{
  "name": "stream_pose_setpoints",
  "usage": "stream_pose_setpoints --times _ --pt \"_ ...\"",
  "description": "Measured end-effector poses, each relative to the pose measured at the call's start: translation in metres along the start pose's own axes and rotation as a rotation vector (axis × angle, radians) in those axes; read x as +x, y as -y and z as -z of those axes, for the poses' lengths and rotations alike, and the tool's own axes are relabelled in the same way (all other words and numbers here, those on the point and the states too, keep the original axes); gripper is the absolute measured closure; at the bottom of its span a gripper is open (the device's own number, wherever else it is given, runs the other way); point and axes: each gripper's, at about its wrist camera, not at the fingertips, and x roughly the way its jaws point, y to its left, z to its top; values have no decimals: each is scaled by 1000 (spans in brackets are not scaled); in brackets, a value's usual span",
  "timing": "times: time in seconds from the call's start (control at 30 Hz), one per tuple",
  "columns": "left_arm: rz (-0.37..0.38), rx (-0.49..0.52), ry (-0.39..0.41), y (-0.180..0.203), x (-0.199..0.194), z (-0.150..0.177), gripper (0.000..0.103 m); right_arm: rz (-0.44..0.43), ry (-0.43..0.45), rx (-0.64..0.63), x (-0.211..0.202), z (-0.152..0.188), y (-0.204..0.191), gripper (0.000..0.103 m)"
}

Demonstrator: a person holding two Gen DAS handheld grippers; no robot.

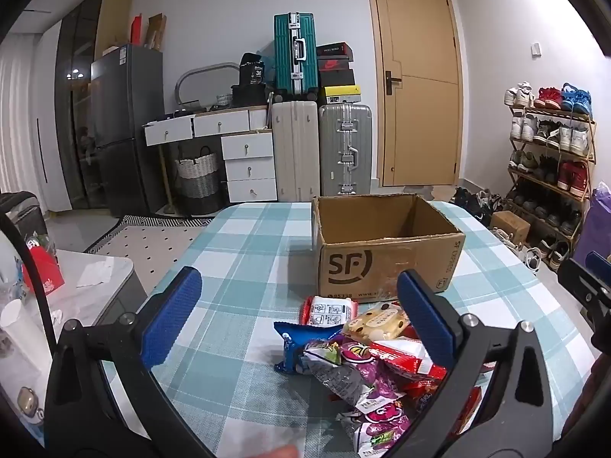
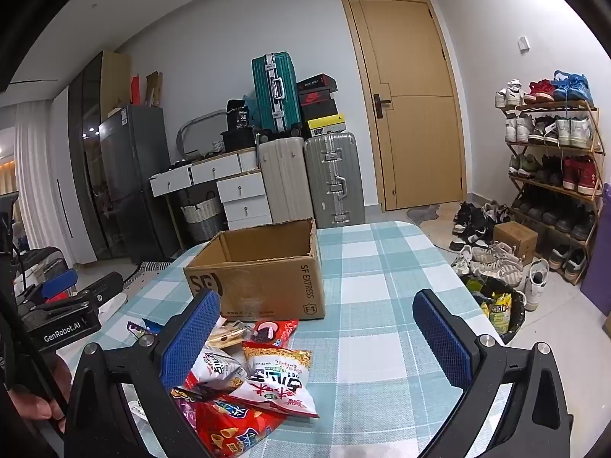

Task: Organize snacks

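An open, empty SF cardboard box (image 1: 385,252) stands on the checked tablecloth (image 1: 236,252); it also shows in the right wrist view (image 2: 259,271). A pile of snack packets (image 1: 366,362) lies in front of it, with purple, red, blue and yellow bags. My left gripper (image 1: 299,313) is open above the pile's left side, holding nothing. My right gripper (image 2: 324,332) is open over the cloth, its left finger (image 2: 191,336) above the red and white packets (image 2: 263,381). Both are apart from the box.
Suitcases (image 1: 324,156), white drawers (image 1: 236,145) and a fridge (image 1: 122,122) stand against the far wall beside a door (image 1: 416,84). A shoe rack (image 2: 553,160) and loose shoes (image 2: 488,252) are on the right. A side table (image 1: 76,290) is at left.
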Motion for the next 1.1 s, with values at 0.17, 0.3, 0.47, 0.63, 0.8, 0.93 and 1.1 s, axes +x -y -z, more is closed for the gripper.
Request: stream_pose_setpoints --times 0.17,0.3,0.47,0.63,0.8,0.93,1.1 --pt "-12 -23 27 -2 -6 3 1 2 -2 -5 0 0 0 0" --pt "-14 -25 22 1 -2 5 1 3 -4 -5 0 0 0 0" --pt "-1 -6 26 -1 -1 3 1 3 -3 -6 0 0 0 0" --pt "-3 -5 25 2 -1 5 1 4 -5 -7 0 0 0 0" --pt "-2 -21 19 2 -3 4 1 5 -6 -7 0 0 0 0" --pt "-4 -16 22 -1 -2 5 1 5 -8 -8 0 0 0 0" --pt "-11 -2 16 -4 2 4 1 5 -8 -9 0 0 0 0"
